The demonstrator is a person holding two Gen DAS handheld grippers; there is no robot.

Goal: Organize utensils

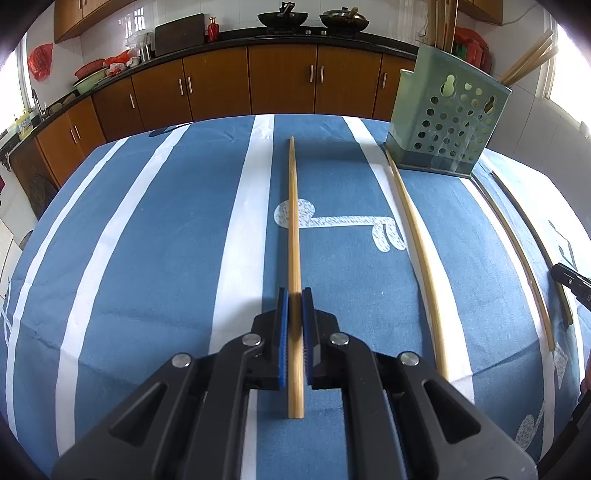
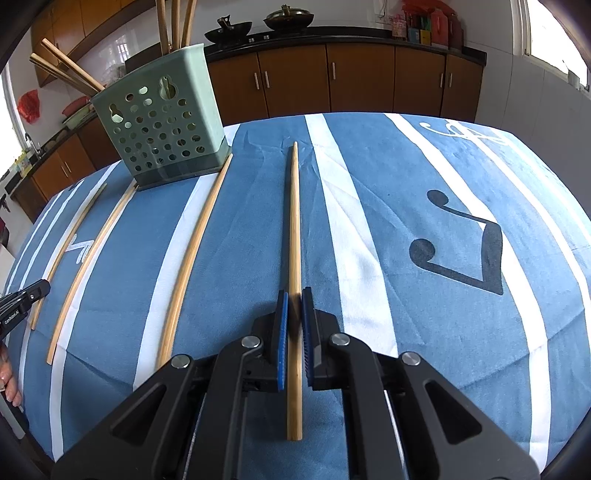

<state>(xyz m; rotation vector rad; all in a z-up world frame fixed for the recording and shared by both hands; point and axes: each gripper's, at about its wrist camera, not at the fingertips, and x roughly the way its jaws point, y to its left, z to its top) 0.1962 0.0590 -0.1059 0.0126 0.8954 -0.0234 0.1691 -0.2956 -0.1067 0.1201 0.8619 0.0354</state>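
My left gripper [image 1: 294, 295] is shut on a bamboo chopstick [image 1: 293, 221] that points straight away across the blue striped tablecloth [image 1: 166, 240]. My right gripper [image 2: 294, 295] is shut on another chopstick [image 2: 294, 221] in the same way. A green perforated utensil holder [image 1: 443, 122] stands at the far right of the left wrist view. The same holder [image 2: 162, 125] is at the far left of the right wrist view, with several chopsticks [image 2: 173, 26] standing in it. Two loose chopsticks [image 2: 195, 251] [image 2: 92, 266] lie side by side between my grippers.
The far table edge [image 2: 332, 114] drops off toward brown kitchen cabinets [image 1: 280, 81]. Woks [image 1: 282, 18] sit on the counter behind. Fingers of a hand [image 2: 9, 384] show at the left border of the right wrist view.
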